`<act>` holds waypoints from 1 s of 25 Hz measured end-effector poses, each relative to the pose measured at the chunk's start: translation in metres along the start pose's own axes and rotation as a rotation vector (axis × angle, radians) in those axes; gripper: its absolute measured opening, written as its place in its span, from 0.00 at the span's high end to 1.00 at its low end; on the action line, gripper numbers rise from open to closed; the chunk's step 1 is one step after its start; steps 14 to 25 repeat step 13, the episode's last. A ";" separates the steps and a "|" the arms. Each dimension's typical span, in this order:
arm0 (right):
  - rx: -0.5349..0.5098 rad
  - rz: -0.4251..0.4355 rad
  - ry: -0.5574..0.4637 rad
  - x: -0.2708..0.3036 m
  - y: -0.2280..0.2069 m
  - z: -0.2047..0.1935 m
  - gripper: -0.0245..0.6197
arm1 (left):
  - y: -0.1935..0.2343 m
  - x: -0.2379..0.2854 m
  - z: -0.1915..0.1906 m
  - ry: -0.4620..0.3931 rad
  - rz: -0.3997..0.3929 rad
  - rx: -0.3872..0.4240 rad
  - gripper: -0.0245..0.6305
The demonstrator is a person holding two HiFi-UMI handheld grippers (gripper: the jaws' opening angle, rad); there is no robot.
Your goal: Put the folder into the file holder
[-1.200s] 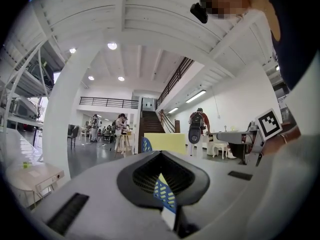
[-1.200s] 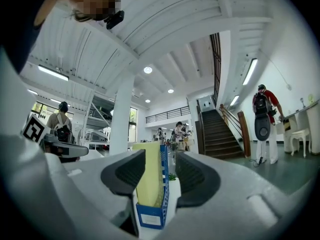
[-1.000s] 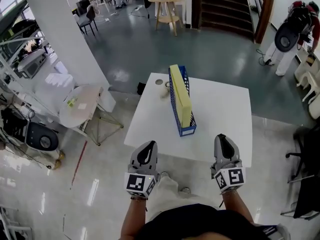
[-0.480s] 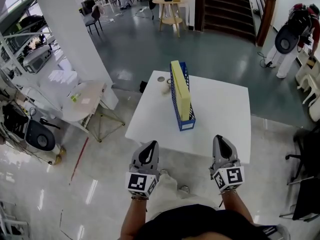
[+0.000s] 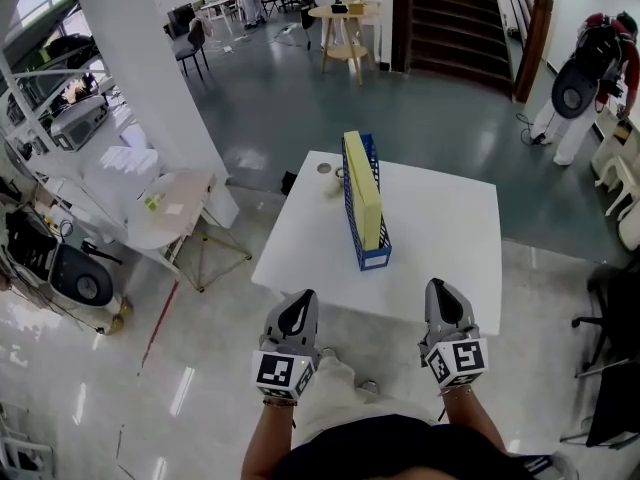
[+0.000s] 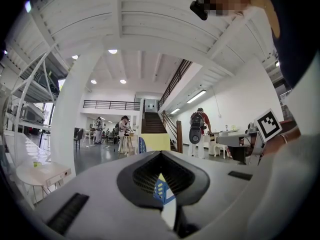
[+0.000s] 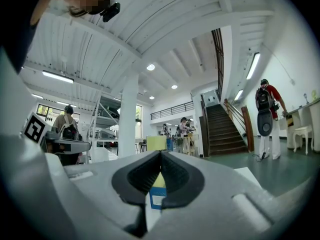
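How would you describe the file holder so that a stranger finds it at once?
Look at the white square table. The file holder stands left of its middle. It is the only blue thing there, with a yellow folder inside.

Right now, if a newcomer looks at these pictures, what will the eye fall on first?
The yellow folder standing upright in the blue file holder on the white table strikes first. Nearer the camera, the left gripper and the right gripper, both shut and empty, are held side by side short of the table's near edge. At far right stands a person in red.
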State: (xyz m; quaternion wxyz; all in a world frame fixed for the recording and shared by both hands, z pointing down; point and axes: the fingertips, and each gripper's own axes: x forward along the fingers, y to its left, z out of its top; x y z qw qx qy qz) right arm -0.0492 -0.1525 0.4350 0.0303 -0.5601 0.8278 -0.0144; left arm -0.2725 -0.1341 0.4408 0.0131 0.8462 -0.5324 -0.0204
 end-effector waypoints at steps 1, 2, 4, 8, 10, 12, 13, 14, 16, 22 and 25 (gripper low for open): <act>0.000 -0.001 0.001 0.001 0.000 -0.001 0.96 | 0.001 0.001 0.000 -0.003 0.000 0.002 0.97; 0.000 -0.001 0.001 0.002 -0.001 -0.001 0.96 | 0.002 0.003 0.001 -0.005 0.000 0.005 0.97; -0.001 0.000 0.001 0.004 0.000 0.000 0.96 | 0.003 0.005 0.002 -0.007 -0.001 0.006 0.97; 0.003 -0.004 0.007 0.008 0.000 -0.005 0.96 | 0.006 0.007 -0.003 -0.002 -0.007 0.004 0.97; -0.001 -0.004 0.010 0.009 0.001 -0.007 0.96 | 0.007 0.007 -0.006 -0.001 -0.008 0.003 0.96; -0.005 -0.003 0.013 0.010 0.002 -0.007 0.96 | 0.009 0.008 -0.006 0.000 -0.006 0.001 0.97; -0.007 -0.002 0.014 0.011 0.002 -0.007 0.96 | 0.010 0.008 -0.007 0.001 -0.004 0.000 0.97; -0.007 -0.002 0.014 0.011 0.002 -0.007 0.96 | 0.010 0.008 -0.007 0.001 -0.004 0.000 0.97; -0.007 -0.002 0.014 0.011 0.002 -0.007 0.96 | 0.010 0.008 -0.007 0.001 -0.004 0.000 0.97; -0.007 -0.002 0.014 0.011 0.002 -0.007 0.96 | 0.010 0.008 -0.007 0.001 -0.004 0.000 0.97; -0.007 -0.002 0.014 0.011 0.002 -0.007 0.96 | 0.010 0.008 -0.007 0.001 -0.004 0.000 0.97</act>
